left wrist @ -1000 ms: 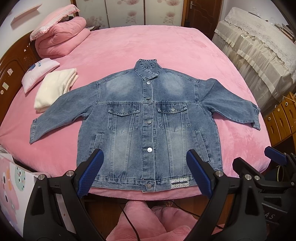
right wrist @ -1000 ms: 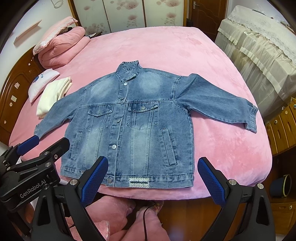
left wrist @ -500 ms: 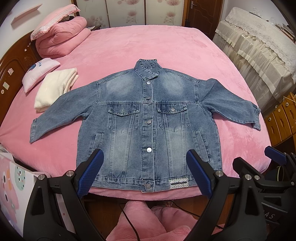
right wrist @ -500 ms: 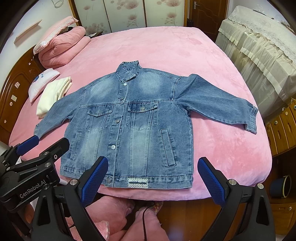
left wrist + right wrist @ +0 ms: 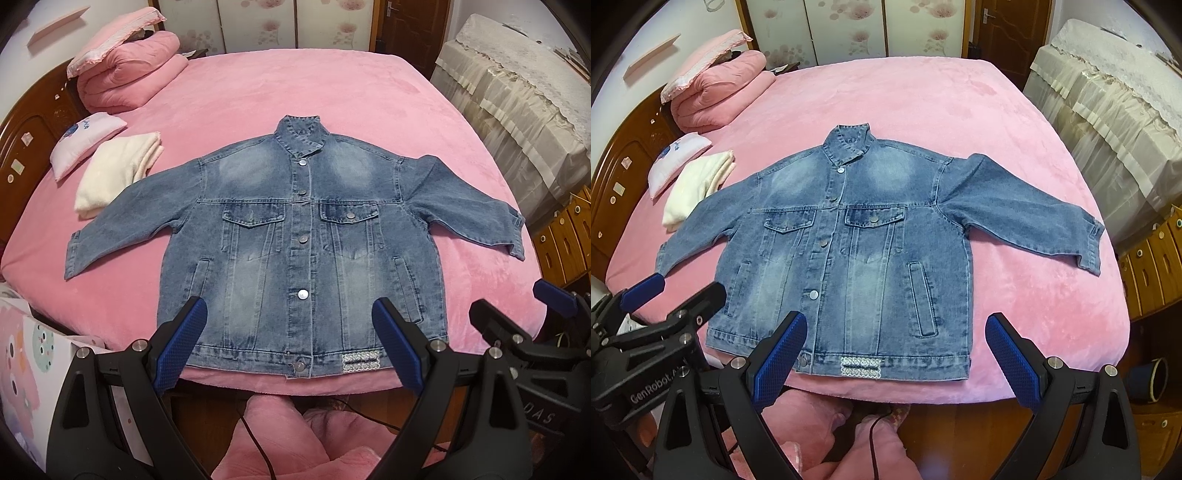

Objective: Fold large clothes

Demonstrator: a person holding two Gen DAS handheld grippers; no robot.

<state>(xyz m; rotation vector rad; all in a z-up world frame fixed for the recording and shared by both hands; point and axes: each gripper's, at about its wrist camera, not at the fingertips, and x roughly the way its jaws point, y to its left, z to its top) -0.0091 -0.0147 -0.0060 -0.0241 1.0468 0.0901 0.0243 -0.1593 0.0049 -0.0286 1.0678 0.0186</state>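
Note:
A blue denim jacket (image 5: 299,243) lies flat and buttoned on the pink bed (image 5: 295,96), front up, collar away from me, both sleeves spread out; its hem reaches the bed's near edge. My left gripper (image 5: 290,345) hangs open above the hem, nothing between its blue pads. In the right wrist view the same jacket (image 5: 849,251) sits left of centre. My right gripper (image 5: 895,356) is open too, held over the hem's right part and empty. Each view shows the other gripper at its side edge.
A folded cream garment (image 5: 118,173), a small white pillow (image 5: 86,140) and a rolled pink quilt (image 5: 129,81) sit at the bed's far left by the wooden headboard (image 5: 33,136). A lace-covered cabinet (image 5: 517,110) and wooden drawers (image 5: 565,240) stand right. Pink slippers (image 5: 314,435) below.

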